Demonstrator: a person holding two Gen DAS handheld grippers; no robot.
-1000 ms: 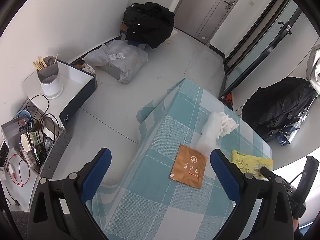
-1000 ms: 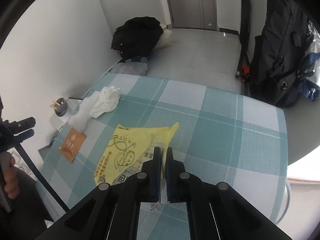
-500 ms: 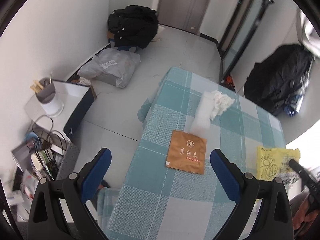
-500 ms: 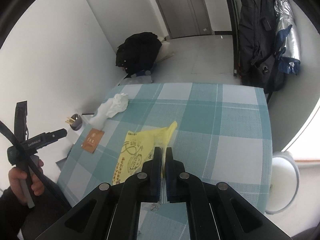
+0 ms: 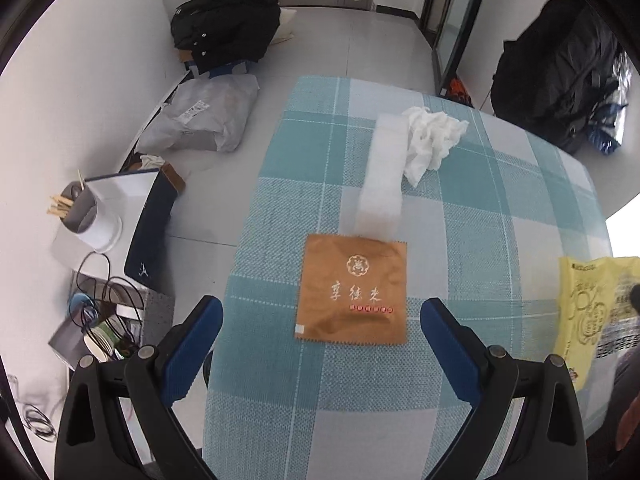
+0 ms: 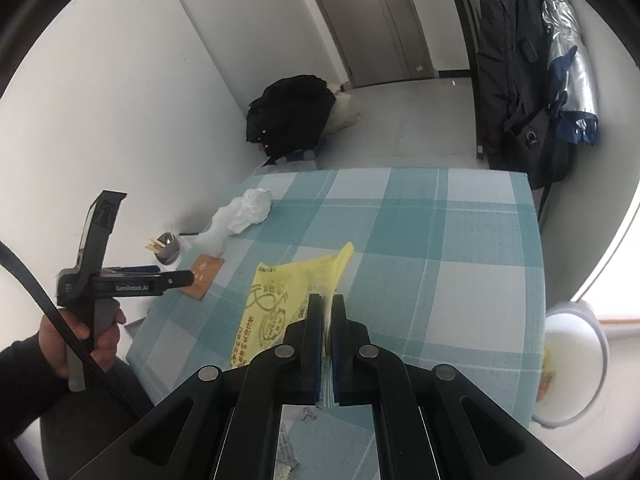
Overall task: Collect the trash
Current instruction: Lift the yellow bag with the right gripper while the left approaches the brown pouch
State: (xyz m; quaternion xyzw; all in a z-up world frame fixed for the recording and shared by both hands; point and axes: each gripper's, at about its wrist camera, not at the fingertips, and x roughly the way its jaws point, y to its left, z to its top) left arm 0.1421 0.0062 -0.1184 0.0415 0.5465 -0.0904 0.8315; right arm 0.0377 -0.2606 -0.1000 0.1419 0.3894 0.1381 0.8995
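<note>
Left gripper [image 5: 320, 332]: jaws wide, nothing between the pads, hovering over the table edge.
Brown packet [image 5: 352, 289]: flat on the checked cloth [image 5: 480, 208], just ahead between the open fingers.
White tissue [image 5: 430, 140]: beyond the packet (crumpled).
Right gripper [image 6: 327, 312]: clamped on the yellow bag [image 6: 280, 296], whose edge is between the pads.
</note>
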